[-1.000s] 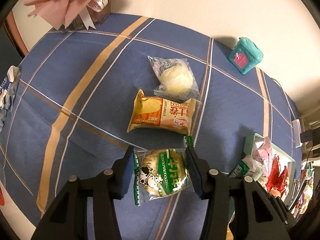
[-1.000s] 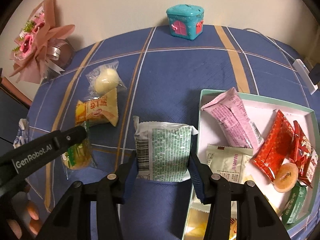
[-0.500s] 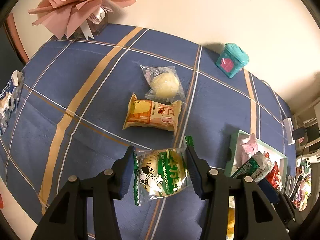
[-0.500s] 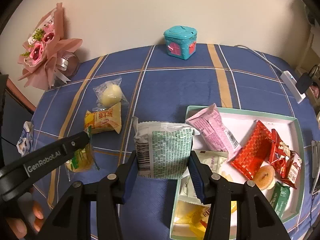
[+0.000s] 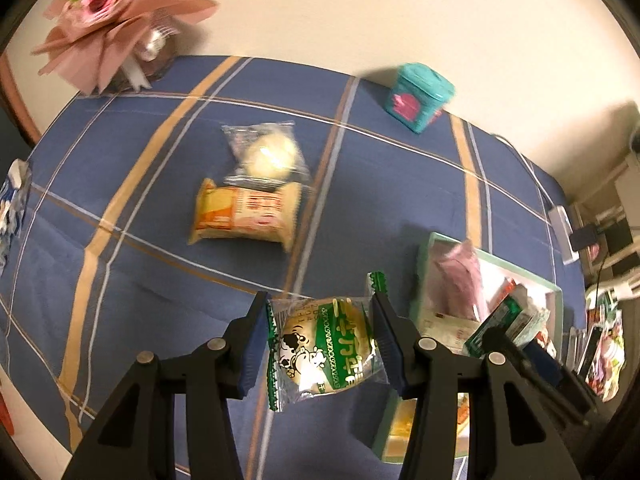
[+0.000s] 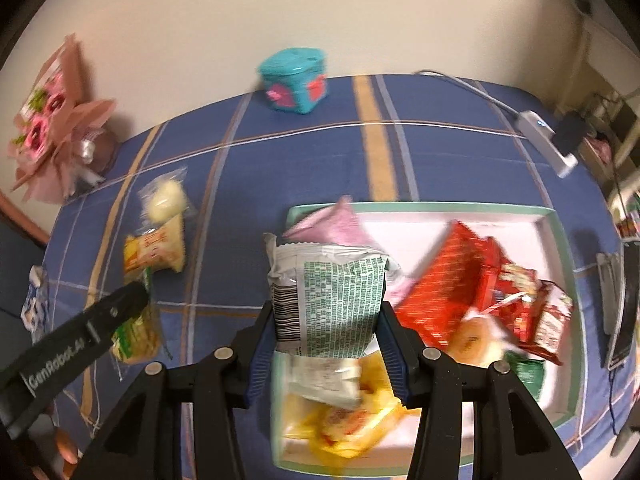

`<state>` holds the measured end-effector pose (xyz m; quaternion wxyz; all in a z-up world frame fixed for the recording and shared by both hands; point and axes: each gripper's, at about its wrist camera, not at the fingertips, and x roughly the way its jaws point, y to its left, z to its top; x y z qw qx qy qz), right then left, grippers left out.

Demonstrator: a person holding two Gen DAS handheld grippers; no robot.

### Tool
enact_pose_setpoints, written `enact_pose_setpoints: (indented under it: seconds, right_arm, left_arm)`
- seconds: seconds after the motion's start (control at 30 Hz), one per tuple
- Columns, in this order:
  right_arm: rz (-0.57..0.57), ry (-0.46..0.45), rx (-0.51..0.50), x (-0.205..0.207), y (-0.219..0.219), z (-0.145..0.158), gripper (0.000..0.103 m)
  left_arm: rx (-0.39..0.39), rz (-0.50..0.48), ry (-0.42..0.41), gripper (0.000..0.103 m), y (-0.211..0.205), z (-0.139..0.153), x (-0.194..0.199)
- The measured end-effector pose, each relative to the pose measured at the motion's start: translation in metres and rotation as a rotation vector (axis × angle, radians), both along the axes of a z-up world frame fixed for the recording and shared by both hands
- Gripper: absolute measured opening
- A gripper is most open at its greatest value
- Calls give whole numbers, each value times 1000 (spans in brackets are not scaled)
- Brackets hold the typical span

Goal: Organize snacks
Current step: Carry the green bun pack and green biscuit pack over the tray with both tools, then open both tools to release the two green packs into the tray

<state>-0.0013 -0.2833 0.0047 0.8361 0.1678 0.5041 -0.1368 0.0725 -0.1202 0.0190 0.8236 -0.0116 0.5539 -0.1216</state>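
Green-and-clear plastic wraps the round cow-print bun packet (image 5: 326, 346) that your left gripper (image 5: 322, 344) holds, jaws narrowed onto its two sides, above the blue plaid cloth-covered table (image 5: 132, 184). Your right gripper (image 6: 326, 322) clamps a silver-grey snack pouch printed with green text and a barcode (image 6: 328, 300), its jaws likewise narrowed onto the pouch's flanks, over the near left corner of the shallow white tray with a mint-green rim (image 6: 560, 240).

Progress, judged from the layout: the tray already holds a pink pouch (image 6: 336, 224), red packets (image 6: 452, 280), a small orange round snack (image 6: 476, 338), and yellow and white packets at its near end. Two items are in hand and not yet set down. Two lie loose on the cloth, well apart from the tray: a clear-wrapped pale round bun (image 5: 266, 156) and, touching its near edge, an orange-and-cream pillow packet (image 5: 244, 214). Roughly half or more appears sorted.

Orientation: the grey pouch stands upright in your right jaws, long axis pointing away from the camera, crimped seal at the far end. The cow-print packet hangs with its printed face toward the camera, its long axis running across, from one jaw to the other. The orange packet's long axis also runs left to right in the left wrist view.
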Motion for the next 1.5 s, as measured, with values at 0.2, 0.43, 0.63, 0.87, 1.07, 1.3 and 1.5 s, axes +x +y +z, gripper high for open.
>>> enact_pose_setpoints:
  seconds: [0.2,0.43,0.63,0.87,1.07,1.3,1.5]
  right_arm:
    - [-106,-1,27,-18,-48,1,51]
    - [-199,-7,31,-40,-92,4,52]
    - [-228,-14,28,-50,-107,5,52]
    - [-222,-13,39,-49,-106,4,52]
    - [-207,-5,42,-47,-104,2,52]
    - [-192,12,45,-44,-101,-2,52]
    - [-182,25,50,-42,-99,-6,52]
  left_arm:
    - [32,-99,-17,52,-42,1,-17]
    - [41,-204,-32,52,-85,5,-36]
    - [58,-293,-27,52,-114,1,-50]
    - [84,-343,-15,52,-131,-8,-59]
    - [92,-365,-14,53,-139,-12,-62]
    - [101,-365,-14,53,-143,-19,-62]
    - [93,-363,3,53,-144,-26,-61]
